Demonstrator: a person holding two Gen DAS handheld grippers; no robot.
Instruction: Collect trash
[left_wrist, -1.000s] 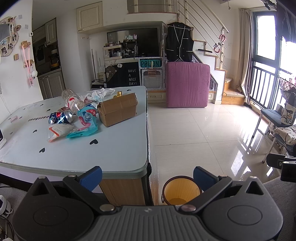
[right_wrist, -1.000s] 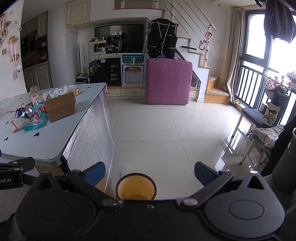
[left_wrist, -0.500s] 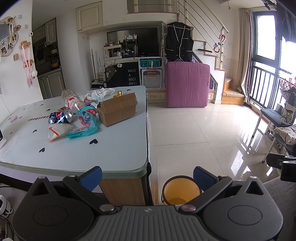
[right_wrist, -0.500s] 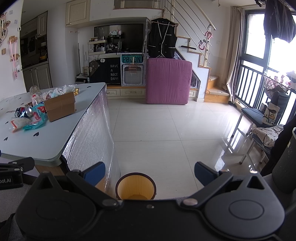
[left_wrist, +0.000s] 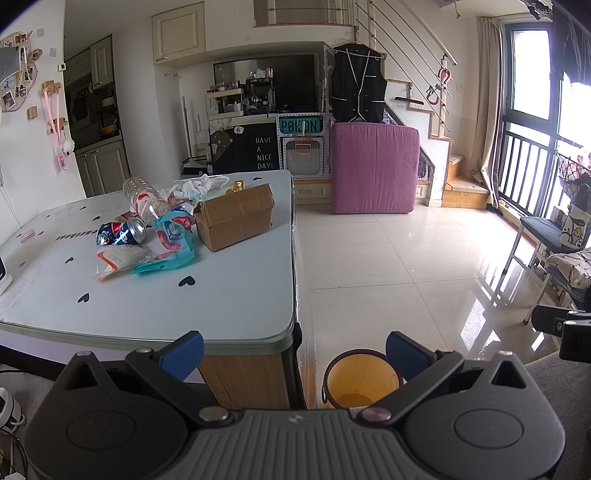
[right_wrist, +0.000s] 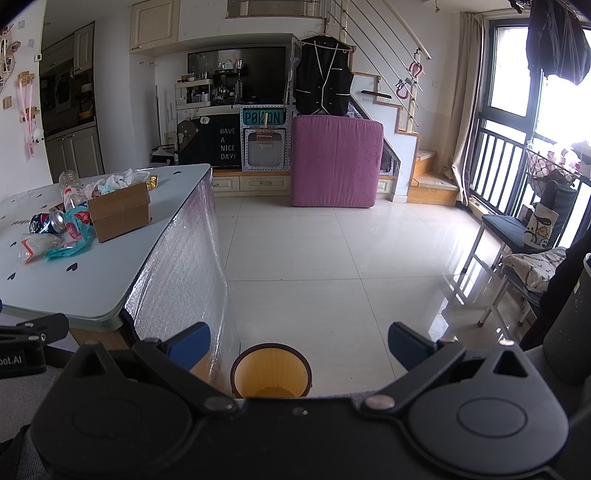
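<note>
Trash lies on the pale table (left_wrist: 155, 306): a cardboard box (left_wrist: 236, 216), a crushed blue can (left_wrist: 122, 232), a clear plastic bottle (left_wrist: 142, 201), a teal wrapper (left_wrist: 171, 240), a clear packet (left_wrist: 118, 258) and crumpled white tissue (left_wrist: 195, 186). An orange waste bin (left_wrist: 360, 378) stands on the floor by the table's near corner. My left gripper (left_wrist: 293, 350) is open and empty, short of the table edge. My right gripper (right_wrist: 297, 345) is open and empty above the bin (right_wrist: 271, 371). The box (right_wrist: 120, 214) and can (right_wrist: 48, 223) show far left there.
A pink mattress (left_wrist: 373, 168) leans against the far cabinet. A folding chair (left_wrist: 546, 240) and balcony railing stand at the right. The table's side is wrapped in bubble foil (right_wrist: 184, 273). White floor tiles (right_wrist: 332, 258) stretch between table and chair.
</note>
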